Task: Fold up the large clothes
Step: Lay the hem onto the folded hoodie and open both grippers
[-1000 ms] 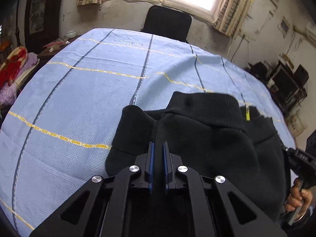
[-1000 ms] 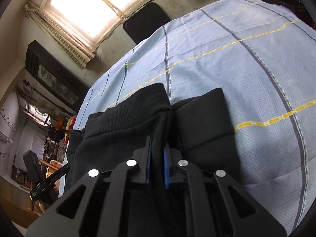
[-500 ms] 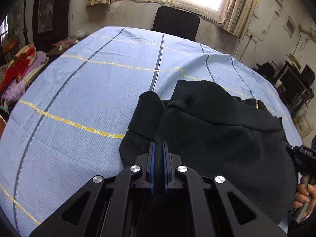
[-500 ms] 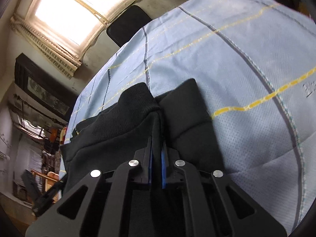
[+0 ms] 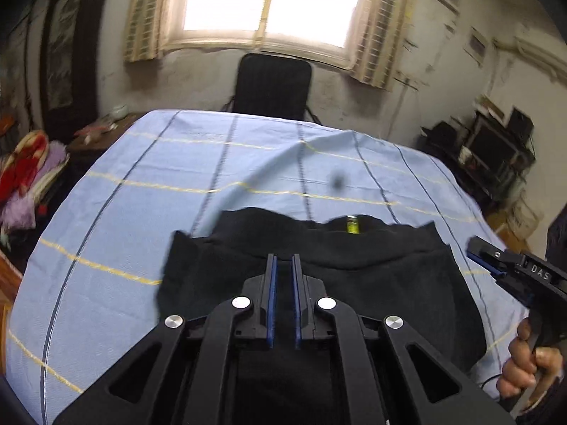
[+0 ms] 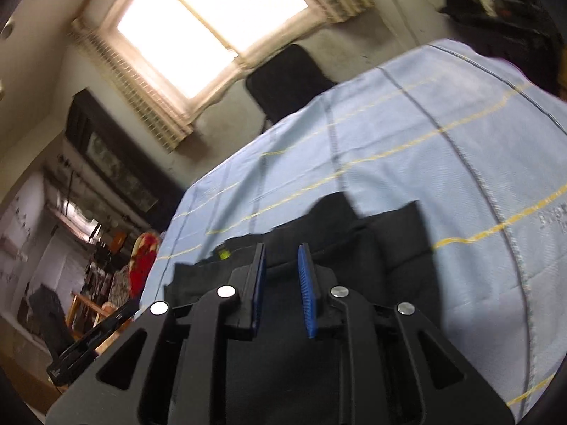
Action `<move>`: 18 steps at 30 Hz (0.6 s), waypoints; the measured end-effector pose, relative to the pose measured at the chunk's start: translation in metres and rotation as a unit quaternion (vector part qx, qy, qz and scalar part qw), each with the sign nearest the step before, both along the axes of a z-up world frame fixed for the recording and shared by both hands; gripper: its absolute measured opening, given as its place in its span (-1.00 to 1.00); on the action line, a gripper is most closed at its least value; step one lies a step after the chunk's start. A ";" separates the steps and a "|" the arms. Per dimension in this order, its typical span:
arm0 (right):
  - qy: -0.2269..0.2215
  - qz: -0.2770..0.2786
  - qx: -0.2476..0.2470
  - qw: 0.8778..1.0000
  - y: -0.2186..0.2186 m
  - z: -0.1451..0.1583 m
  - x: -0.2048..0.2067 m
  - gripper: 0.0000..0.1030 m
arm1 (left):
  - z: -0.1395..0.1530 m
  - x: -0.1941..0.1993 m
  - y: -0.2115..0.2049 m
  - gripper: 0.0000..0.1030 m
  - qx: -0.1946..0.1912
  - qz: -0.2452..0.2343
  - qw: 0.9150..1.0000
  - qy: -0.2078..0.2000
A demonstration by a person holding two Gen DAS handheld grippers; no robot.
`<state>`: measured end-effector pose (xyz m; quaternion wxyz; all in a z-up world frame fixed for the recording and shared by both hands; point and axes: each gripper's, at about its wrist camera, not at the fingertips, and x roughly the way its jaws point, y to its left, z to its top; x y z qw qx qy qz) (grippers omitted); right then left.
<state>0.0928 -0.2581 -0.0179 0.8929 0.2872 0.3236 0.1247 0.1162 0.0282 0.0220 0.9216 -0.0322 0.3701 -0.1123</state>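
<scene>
Bench (image 5: 149, 191), covered by light-blue cloth with yellow and dark stripes. On it: one black garment (image 5: 372, 294), folded, at 6 o'clock of the left-wrist view.

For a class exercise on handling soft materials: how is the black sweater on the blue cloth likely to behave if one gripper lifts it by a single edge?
The black sweater lies folded in limp layers, so it would probably droop and unfold. Its thick knit looks fairly heavy, likely sagging. The textured fabric seems unlikely to slip.
</scene>
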 end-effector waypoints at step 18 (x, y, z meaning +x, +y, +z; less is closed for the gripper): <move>0.097 0.104 -0.011 0.990 0.058 -0.069 0.030 -1.00 | -0.080 0.018 -0.052 -0.82 0.092 -0.016 0.995 0.029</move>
